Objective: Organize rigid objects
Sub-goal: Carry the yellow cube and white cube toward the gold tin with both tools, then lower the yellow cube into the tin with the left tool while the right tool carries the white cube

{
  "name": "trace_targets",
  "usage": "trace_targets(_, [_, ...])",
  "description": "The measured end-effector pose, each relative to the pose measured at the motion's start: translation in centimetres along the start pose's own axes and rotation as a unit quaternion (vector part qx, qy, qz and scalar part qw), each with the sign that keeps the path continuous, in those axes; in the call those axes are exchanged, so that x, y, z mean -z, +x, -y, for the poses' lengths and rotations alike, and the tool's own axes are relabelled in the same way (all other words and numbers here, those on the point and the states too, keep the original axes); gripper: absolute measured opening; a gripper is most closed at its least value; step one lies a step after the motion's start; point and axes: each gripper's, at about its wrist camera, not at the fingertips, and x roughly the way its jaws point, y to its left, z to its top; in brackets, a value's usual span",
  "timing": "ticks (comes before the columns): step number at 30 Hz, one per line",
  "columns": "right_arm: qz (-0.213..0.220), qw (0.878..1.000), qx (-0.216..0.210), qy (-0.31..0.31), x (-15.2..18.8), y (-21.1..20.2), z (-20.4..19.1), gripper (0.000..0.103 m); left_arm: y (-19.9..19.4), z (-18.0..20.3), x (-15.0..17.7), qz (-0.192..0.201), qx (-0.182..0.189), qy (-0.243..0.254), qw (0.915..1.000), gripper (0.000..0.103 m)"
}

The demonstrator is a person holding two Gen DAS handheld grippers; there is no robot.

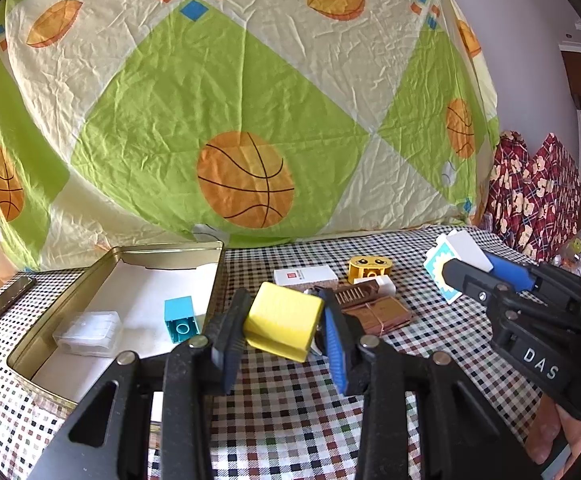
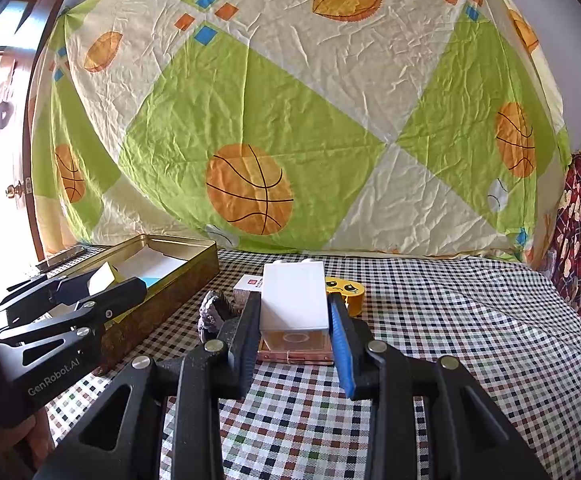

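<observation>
You pinch a yellow block point(image 1: 281, 321) in the left gripper point(image 1: 282, 330), a white block point(image 2: 293, 298) in the right gripper point(image 2: 294, 320) — both lifted (likely bound for the tin point(image 1: 122, 254)).

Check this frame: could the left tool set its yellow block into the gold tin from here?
Probably yes. The left tool is shut on the yellow block, and the gold tin lies open just to its left. White floor is bare between the blue brick and the clear case.

Basketball-print sheet point(image 1: 246, 120) hanging behind checked tablecloth point(image 1: 290, 412) on the table; red patterned fabric point(image 1: 530, 192) heaped at right; wooden door point(image 2: 18, 80) at left
</observation>
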Motion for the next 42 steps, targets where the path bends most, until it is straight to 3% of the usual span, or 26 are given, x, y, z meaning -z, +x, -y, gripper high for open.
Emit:
trace_targets(18, [0.023,0.999,-0.015,-0.018,0.0,-1.0,-1.0,0.035,-1.3,-1.0,0.1,0.023,-0.030,-0.010,0.9992,0.035])
trace_targets(26, [0.037,0.999,-0.023,-0.029,-0.1,-1.4,-1.9,0.035,-1.5,-1.7,0.3,0.021,-0.041,-0.017,0.9988,0.035])
trace_targets(42, [0.024,0.998,-0.045,-0.026,-0.3,-0.6,-3.2,0.035,-1.0,-3.7,0.6,-0.003,-0.058,-0.046,0.9973,0.035])
